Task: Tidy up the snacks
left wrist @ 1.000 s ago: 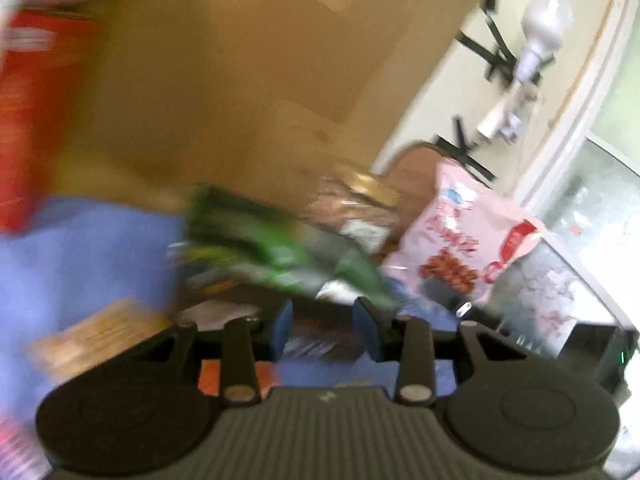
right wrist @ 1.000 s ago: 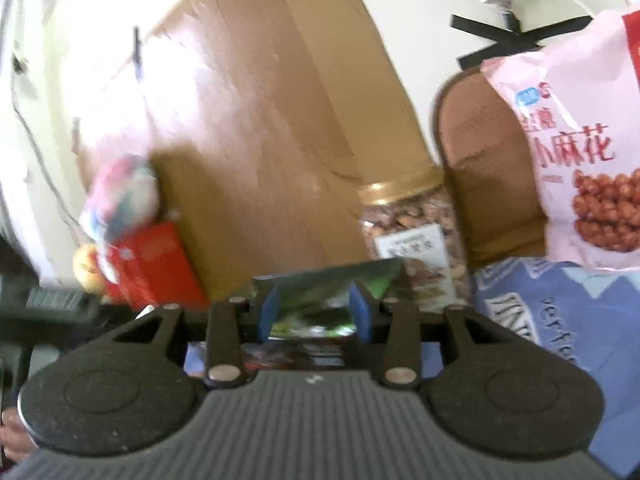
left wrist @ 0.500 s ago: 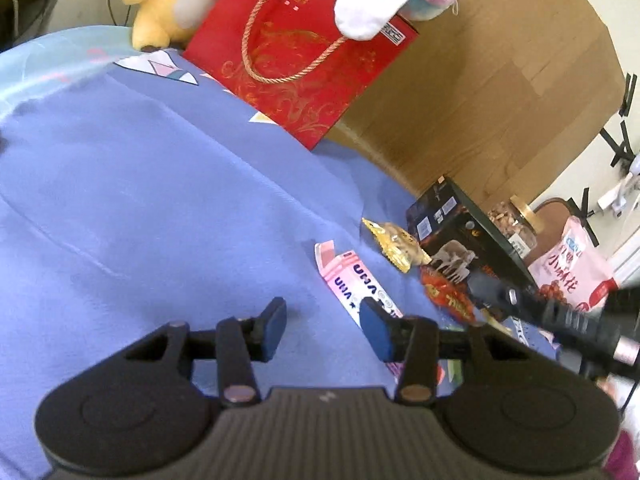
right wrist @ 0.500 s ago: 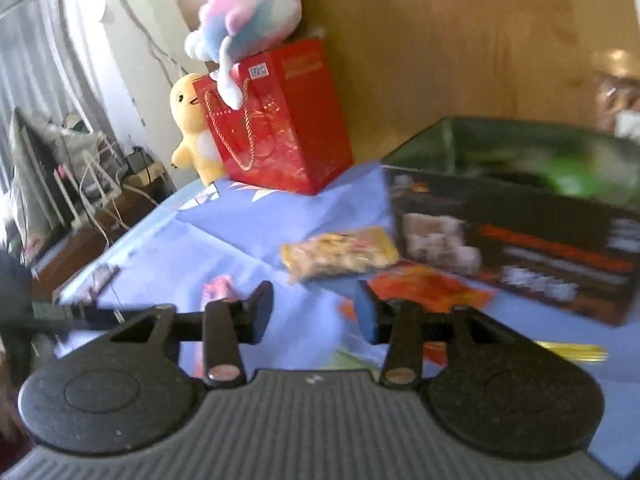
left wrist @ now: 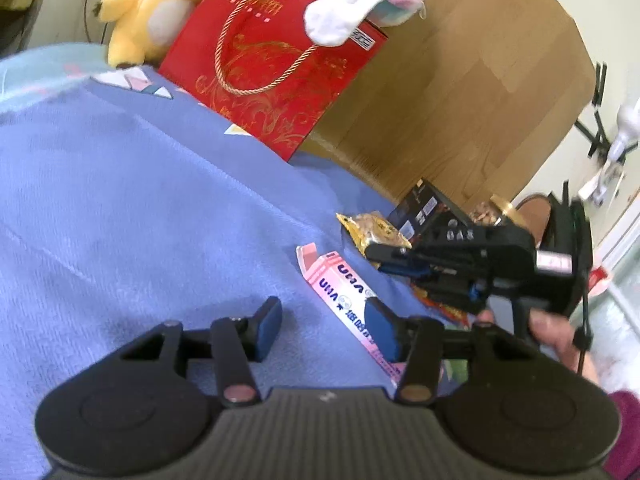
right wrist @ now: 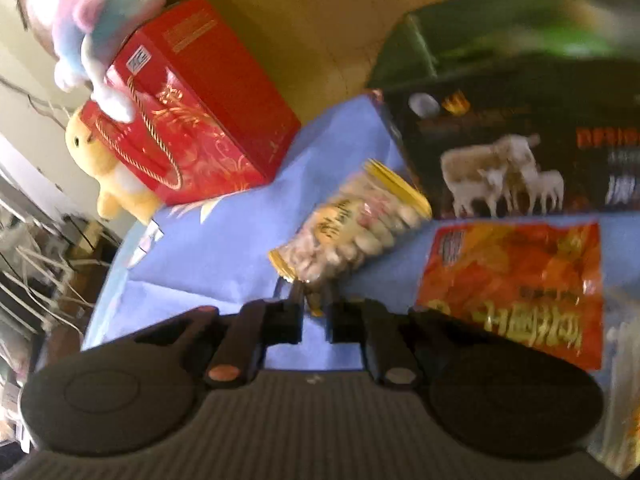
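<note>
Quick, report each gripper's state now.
Left gripper: open, jaws opening, gripping nothing.
Right gripper: shut on the yellow pack, pinching its near end.

From my left wrist view, the blue cloth (left wrist: 120, 200) fills the left and centre. The red gift bag (left wrist: 272, 68) stands at upper centre, a yellow plush toy (left wrist: 148, 16) left of it. The pink snack box (left wrist: 340, 292) lies centre-right, the gold-edged snack packet (left wrist: 374, 230) just above it, the dark printed box (left wrist: 420, 208) behind.
</note>
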`<state>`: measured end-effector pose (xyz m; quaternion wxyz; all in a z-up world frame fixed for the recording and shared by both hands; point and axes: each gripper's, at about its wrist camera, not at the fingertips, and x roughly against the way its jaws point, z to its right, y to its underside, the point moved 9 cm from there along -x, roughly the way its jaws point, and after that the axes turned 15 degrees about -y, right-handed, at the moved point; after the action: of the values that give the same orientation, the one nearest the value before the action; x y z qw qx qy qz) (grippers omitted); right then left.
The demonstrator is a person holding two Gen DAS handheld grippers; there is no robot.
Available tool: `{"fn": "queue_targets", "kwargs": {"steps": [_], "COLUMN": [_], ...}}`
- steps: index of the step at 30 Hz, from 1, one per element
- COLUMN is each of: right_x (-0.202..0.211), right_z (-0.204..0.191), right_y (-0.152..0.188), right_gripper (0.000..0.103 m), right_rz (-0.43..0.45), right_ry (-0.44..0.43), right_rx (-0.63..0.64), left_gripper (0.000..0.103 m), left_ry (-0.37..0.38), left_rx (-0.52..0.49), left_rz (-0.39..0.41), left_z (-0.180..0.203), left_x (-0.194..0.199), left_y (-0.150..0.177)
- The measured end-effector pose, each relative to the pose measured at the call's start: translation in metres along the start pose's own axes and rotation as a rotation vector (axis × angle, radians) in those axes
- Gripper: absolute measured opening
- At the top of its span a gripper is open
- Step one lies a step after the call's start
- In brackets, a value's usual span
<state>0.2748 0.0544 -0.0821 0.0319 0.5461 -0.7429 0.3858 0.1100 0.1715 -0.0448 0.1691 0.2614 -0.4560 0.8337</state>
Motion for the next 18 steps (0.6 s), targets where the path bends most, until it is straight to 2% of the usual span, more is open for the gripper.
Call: {"fn": "queue_targets", "kwargs": {"steps": [5, 9, 12, 15, 16, 18], "right_x": [0.043, 0.100, 0.143, 0.183, 0.197, 0.222], "right_z": [-0.020, -0.041, -0.045, -0.020, -0.006, 0.020], "right_y": [0.013, 0.050, 0.087, 0.107, 0.107, 0.102], "right_gripper": [0.010, 0.010, 0.010, 0.012, 0.016, 0.016], "right_rz": [-0.029, -0.104, -0.168, -0.146, -0.105, -0.013], "right_ry": [-0.057, -0.125, -0.163, -0.021, 0.051, 0.174], "right_rx": [0.092, 0.266, 0.396, 0.470, 0.458, 0.396], "left_gripper": [0.047, 0.049, 0.049, 0.050, 0.050, 0.050], "left_ry": [0.032, 0.036, 0.068, 0.124, 0.143, 0.185], "left_rx": [0.046, 0.039, 0.031, -0.009, -0.033, -0.070], "left_rz": [-0.015, -0.014, -0.020, -0.020, -0.018, -0.035], "left_z": [-0.004, -0.003, 0.000, 0.011, 0.016, 0.031], "left_x": [-0.001, 0.000, 0.003, 0.012, 0.017, 0.025], "left_y": [-0.003, -0.003, -0.002, 0.001, 0.004, 0.011]}}
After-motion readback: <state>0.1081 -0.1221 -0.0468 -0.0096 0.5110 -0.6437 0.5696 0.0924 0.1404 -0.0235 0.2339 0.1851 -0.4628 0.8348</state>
